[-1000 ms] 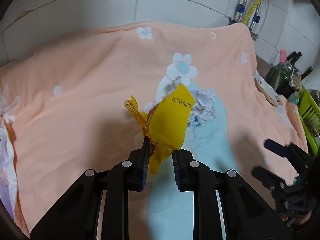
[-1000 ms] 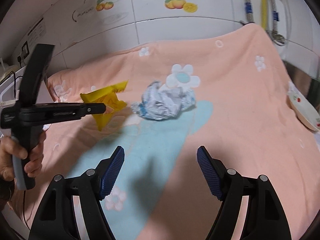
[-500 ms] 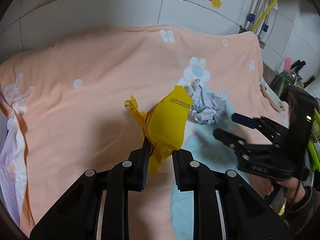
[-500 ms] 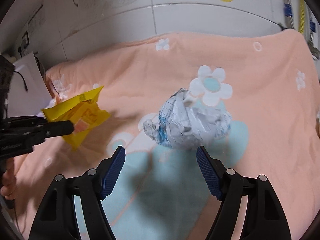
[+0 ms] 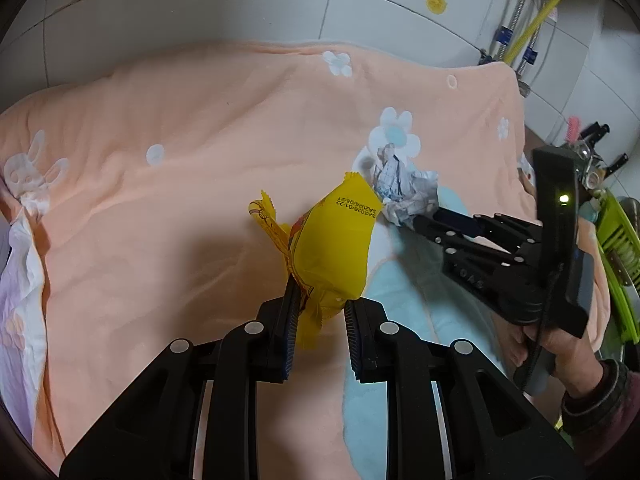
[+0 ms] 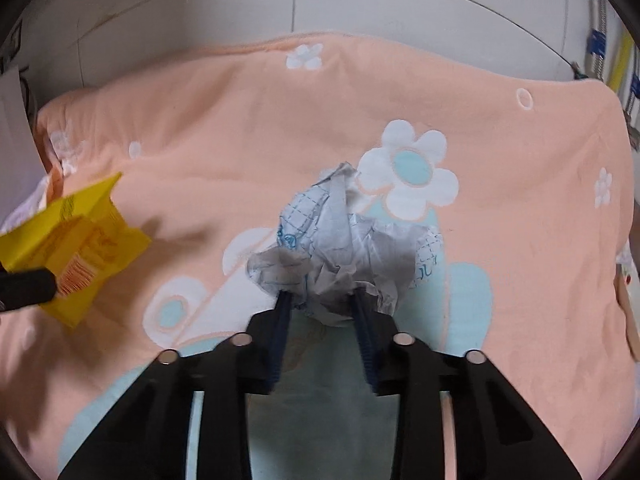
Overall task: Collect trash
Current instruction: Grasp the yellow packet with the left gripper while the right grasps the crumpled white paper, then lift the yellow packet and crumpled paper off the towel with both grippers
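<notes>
The left tongs are pinched on the lower end of a yellow snack wrapper, which is held clear of the peach flowered blanket, most likely so that a collected piece is kept off the surface while the other hand works. The right tongs are narrowed around the near edge of a crumpled white paper wad; both fingers are pressed into its folds, but whether the grip is fully closed cannot be told. The wad is seen lying on the blanket directly ahead of the right tongs, just in front of a white flower print, and ahead and to the right of the left tongs. The wrapper is seen at the far left of the right tongs. The wad is judged not yet lifted.
</notes>
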### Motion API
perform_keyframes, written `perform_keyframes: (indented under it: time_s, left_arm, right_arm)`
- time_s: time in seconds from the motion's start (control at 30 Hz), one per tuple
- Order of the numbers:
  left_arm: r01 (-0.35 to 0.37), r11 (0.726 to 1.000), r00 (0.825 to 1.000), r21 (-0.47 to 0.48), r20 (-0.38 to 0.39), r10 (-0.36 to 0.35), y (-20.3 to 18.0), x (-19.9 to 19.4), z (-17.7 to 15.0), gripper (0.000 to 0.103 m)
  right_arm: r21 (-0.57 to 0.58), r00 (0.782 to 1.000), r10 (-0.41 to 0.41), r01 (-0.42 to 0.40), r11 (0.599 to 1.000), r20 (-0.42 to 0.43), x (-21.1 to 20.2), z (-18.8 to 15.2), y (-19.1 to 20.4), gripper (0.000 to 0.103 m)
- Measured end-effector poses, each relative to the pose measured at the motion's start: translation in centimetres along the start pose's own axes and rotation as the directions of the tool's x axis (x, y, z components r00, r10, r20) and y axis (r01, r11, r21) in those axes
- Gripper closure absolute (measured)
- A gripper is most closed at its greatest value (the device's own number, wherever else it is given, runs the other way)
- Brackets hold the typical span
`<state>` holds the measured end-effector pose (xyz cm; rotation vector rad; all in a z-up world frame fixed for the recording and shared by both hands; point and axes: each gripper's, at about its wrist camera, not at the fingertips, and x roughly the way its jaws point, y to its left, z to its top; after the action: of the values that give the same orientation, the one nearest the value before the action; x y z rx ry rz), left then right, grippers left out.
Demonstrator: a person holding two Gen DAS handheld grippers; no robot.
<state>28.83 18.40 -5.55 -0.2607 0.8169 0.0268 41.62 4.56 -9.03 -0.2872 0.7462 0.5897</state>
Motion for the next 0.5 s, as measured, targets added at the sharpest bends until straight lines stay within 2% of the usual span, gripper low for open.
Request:
perform_keyframes:
  time_s: [0.2, 0.23, 0.3, 0.5]
  left_arm:
    - [0.026, 1.0, 1.0, 0.012, 0.01, -0.027, -0.7, -1.4, -0.6, 0.082]
    - [0.034, 0.999, 0.999, 0.018, 0.016, -0.034, -1.0, -1.8, -0.8, 0.082]
    - [0.049, 0.998, 0.999, 0.029, 0.02, -0.049, -1.6, -2.4, -1.2, 0.082]
    - [0.084, 0.995, 0.996, 0.059, 0.039, -0.086, -3.8, -4.8, -2.5, 0.082]
  right_arm:
    - [0.042, 0.998, 0.035, -0.037, 0.998, 0.047, -4.5, -1.6, -0.4, 0.084]
    - [0.049, 0.998, 0.045, -0.047, 0.998, 0.053, -5.4, -2.0, -0.4, 0.095]
    - [0.064, 0.996, 0.065, -0.068, 0.996, 0.055, -7.3, -2.8, -0.4, 0.103]
    - [0.067, 0.996, 0.046, -0.052, 0.996, 0.076, -11.8, -4.9, -0.1, 0.103]
